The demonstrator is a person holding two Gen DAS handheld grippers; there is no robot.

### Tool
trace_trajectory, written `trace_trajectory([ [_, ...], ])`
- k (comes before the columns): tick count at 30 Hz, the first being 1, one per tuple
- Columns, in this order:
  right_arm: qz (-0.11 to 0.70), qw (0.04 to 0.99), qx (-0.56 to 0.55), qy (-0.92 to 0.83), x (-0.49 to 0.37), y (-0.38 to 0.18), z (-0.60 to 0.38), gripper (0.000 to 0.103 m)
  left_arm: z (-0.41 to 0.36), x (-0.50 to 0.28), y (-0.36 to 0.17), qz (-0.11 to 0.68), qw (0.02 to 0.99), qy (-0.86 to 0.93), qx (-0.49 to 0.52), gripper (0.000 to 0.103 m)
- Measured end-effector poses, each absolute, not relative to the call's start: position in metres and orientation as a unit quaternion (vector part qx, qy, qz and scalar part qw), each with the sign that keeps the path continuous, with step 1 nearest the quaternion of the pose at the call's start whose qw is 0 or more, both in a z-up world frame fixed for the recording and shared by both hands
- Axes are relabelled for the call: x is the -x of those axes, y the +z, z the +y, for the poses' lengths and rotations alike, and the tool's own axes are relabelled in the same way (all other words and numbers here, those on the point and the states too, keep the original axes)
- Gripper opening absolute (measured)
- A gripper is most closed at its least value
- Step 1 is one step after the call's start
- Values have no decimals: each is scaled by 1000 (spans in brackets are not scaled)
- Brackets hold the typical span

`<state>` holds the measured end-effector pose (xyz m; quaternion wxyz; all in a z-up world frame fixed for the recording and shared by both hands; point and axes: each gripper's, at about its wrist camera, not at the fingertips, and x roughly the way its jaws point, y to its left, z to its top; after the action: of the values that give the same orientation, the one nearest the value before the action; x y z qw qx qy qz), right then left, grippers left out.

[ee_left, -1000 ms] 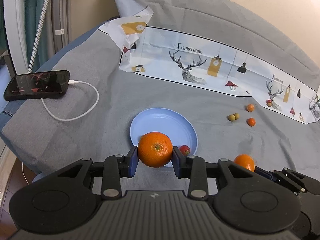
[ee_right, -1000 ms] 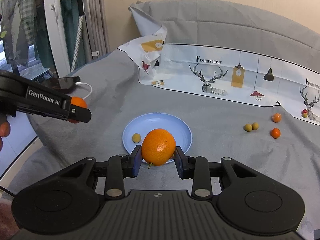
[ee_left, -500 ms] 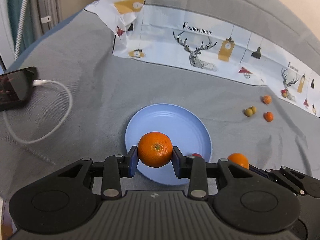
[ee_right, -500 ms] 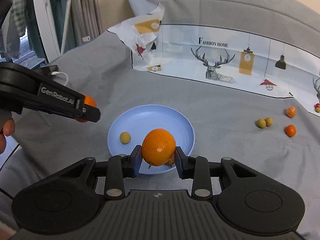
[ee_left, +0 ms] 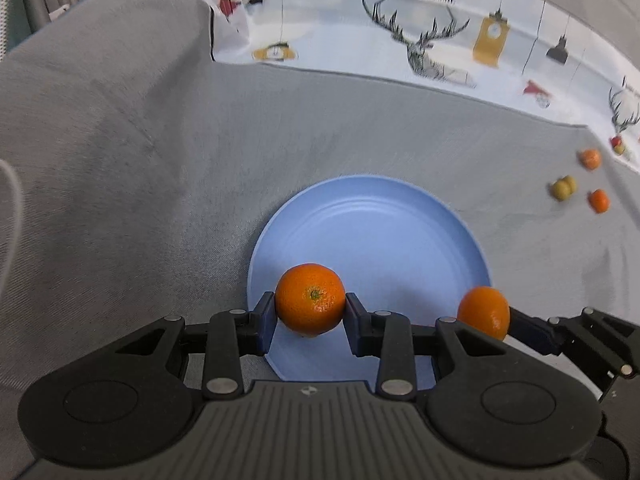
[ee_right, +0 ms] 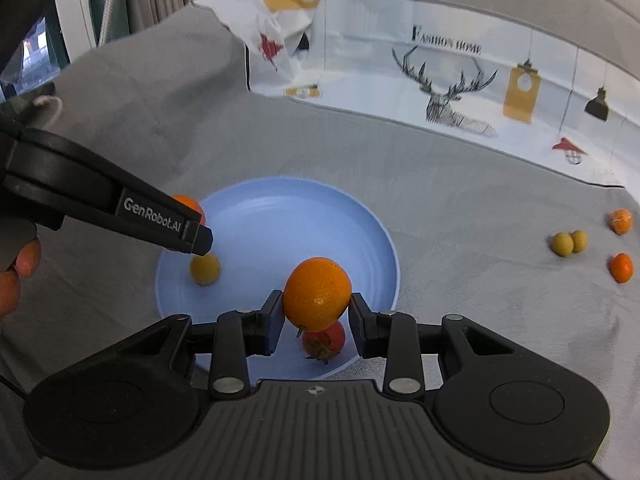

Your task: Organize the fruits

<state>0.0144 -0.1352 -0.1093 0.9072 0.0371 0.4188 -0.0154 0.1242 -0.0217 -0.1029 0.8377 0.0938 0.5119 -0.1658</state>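
My left gripper (ee_left: 310,320) is shut on a round orange tangerine (ee_left: 310,305), held low over the near left part of the blue plate (ee_left: 372,224). My right gripper (ee_right: 316,326) is shut on an oval orange (ee_right: 317,299) over the plate's (ee_right: 288,216) near side. Seen from the left wrist, that oval orange (ee_left: 483,311) hangs at the plate's right rim. On the plate lie a small yellow-green fruit (ee_right: 205,269) and a red cherry tomato (ee_right: 324,341), the tomato right under the oval orange. The left gripper's arm (ee_right: 120,208) crosses the right wrist view.
On the grey cloth to the right lie two yellow-green fruits (ee_right: 568,242) and two small oranges (ee_right: 621,267) (ee_right: 621,221). A deer-print white sheet (ee_right: 460,76) covers the back. A person's fingers (ee_right: 20,268) show at the left edge, a white cable (ee_left: 10,208) further left.
Both grippers have come down and forward towards the plate with their fruits still held. The plate now looks larger and nearer, and the phone has left the view.
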Motion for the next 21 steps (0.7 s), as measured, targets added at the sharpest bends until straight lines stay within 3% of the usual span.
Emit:
trace_trajectory([
  [2,425,905,-33,-13,-21,-116,-134,36,-23,-128,-109,514,836,-164,-98,43],
  [4,429,903,-32,-4,-27,-122,-135,38,-24,-130,-109,507,839,-171,-98,63],
  [5,430,902,-33,1,-31,-123,-135,40,-24,-129,-105,499,844,-173,-96,84],
  [6,429,903,-33,5,-33,-123,-135,51,-23,-127,-101,489,849,-174,-93,100],
  [7,427,904,-31,6,-35,-122,-135,64,-22,-124,-95,476,857,-174,-91,103],
  [9,419,907,-24,-2,-33,-116,-135,77,-22,-118,-85,463,863,-180,-92,102],
  [13,420,907,-20,-8,-16,-98,-137,89,-16,-100,-69,466,861,-182,-89,102],
  [21,419,907,-37,-31,55,-56,-125,97,17,-28,-37,474,861,-174,-67,103],
])
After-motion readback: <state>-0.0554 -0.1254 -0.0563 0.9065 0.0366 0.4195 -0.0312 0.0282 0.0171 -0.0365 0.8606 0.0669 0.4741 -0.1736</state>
